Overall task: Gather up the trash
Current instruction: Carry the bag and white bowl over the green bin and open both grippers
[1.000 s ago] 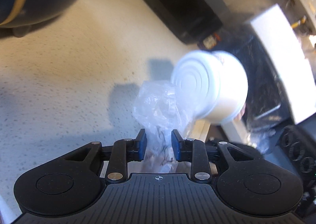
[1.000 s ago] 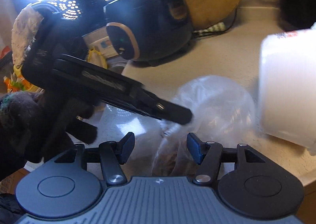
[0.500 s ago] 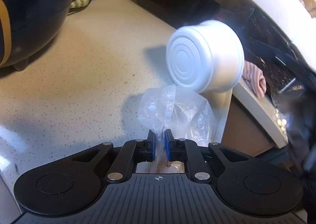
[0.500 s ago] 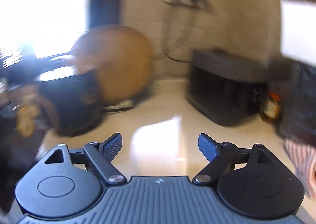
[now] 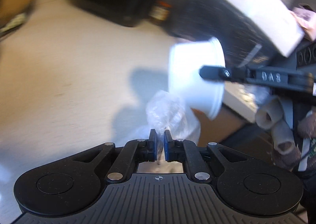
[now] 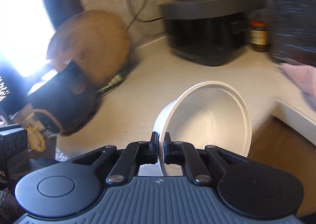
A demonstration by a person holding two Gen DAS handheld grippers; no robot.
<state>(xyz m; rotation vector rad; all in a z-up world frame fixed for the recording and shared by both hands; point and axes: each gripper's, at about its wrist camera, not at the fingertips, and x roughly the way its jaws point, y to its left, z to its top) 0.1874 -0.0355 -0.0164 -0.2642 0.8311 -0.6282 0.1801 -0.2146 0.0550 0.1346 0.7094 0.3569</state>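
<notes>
Item: crumpled clear plastic bag (image 5: 167, 113), lower centre of the left view, being clamped by the left gripper (image 5: 160, 145) above the pale speckled bench (image 5: 79, 69).

Item: round white plastic tub (image 6: 205, 117), lower centre of the right view, being pinched by its rim wall in the right gripper (image 6: 160, 147), whose jaws have just been closing on it.

Step judged: trash being gathered. Next: tub is to be tipped toward the bag mouth. Both grippers are being angled downward.

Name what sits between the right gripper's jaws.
The white cup's wall, pinched at the rim by the right gripper; the right wrist view shows it.
</notes>
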